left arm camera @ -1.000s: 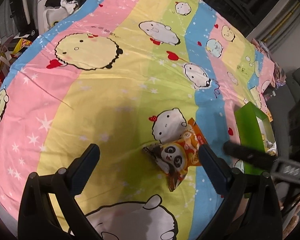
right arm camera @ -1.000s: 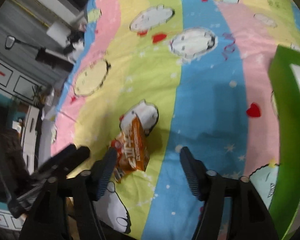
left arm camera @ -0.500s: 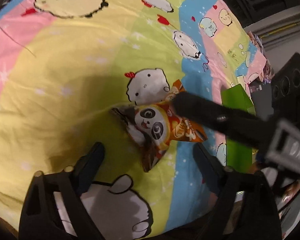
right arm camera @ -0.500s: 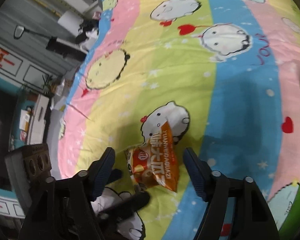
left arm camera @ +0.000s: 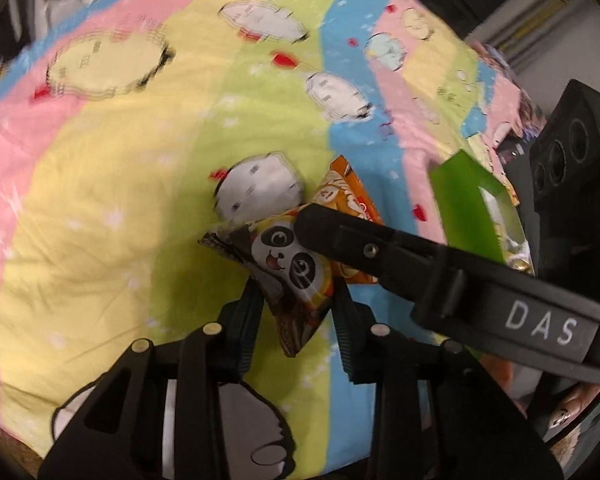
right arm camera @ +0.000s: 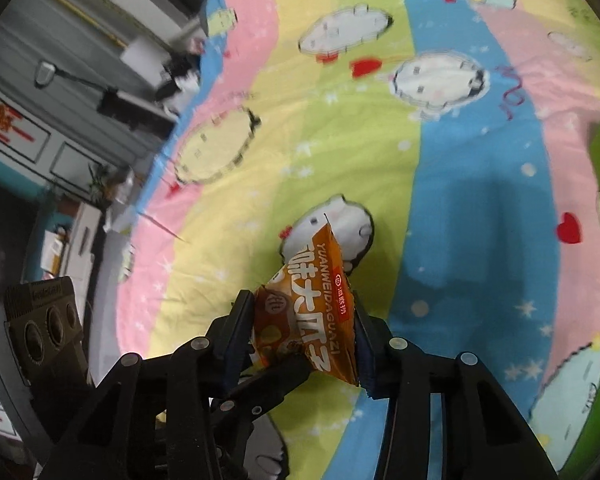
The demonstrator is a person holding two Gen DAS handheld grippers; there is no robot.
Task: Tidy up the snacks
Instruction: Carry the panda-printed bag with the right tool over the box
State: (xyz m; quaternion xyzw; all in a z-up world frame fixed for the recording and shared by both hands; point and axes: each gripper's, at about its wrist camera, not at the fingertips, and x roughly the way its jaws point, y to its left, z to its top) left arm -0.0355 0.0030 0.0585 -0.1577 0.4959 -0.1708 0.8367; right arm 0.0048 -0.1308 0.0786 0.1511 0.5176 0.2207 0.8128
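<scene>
Both wrist cameras looked steeply down, close over the bed (left arm camera: 100, 184); each view shared the orange snack packet (right arm camera: 320, 320) from opposite sides.

A cartoon-printed bedsheet (left arm camera: 112, 184) in pink, yellow, green and blue stripes covers the bed, dotted with white and yellow round animal figures (right arm camera: 440, 82), red hearts (right arm camera: 569, 227) and small stars. Past the bed's far edge in the right wrist view stands a grey panelled wall (right arm camera: 66, 60) bearing a red knot ornament (right arm camera: 0, 118), with a blurred black-and-white heap (right arm camera: 178, 78) and cluttered shelves (right arm camera: 66, 248) below it.
</scene>
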